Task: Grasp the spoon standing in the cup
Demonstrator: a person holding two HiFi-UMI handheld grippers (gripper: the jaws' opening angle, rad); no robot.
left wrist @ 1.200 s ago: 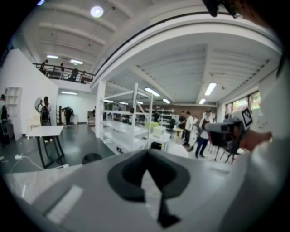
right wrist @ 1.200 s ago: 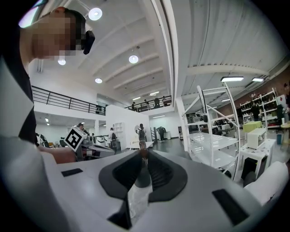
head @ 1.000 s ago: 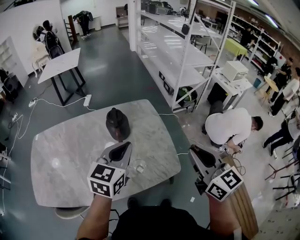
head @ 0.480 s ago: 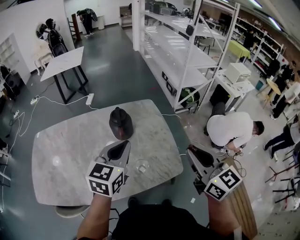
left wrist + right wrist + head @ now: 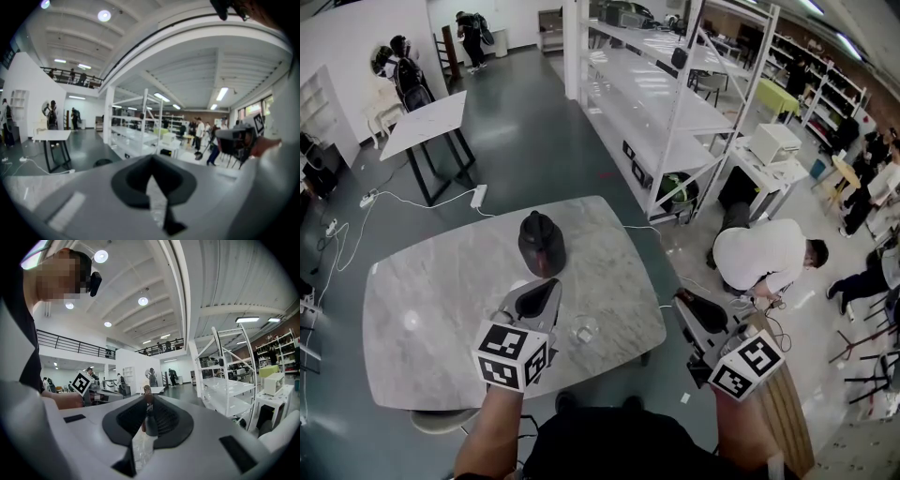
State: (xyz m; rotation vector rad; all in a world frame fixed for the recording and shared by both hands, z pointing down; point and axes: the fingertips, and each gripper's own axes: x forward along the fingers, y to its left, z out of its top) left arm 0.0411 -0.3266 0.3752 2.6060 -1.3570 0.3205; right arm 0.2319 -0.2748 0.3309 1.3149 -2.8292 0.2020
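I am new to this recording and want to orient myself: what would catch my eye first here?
A grey marble table stands in a large hall, with a dark rounded object toward its far edge and a clear cup toward the near edge. The left gripper is over the table beside the cup; the right gripper is off the table's right side.

Worktop (image 5: 422, 309): grey marbled slab with rounded corners, standing on a dark glossy floor (image 5: 516, 141). 2 things sit on it. A dark rounded object (image 5: 542, 244) is upright toward the far edge. A clear cup (image 5: 584, 331) is near the front edge, well apart from it.
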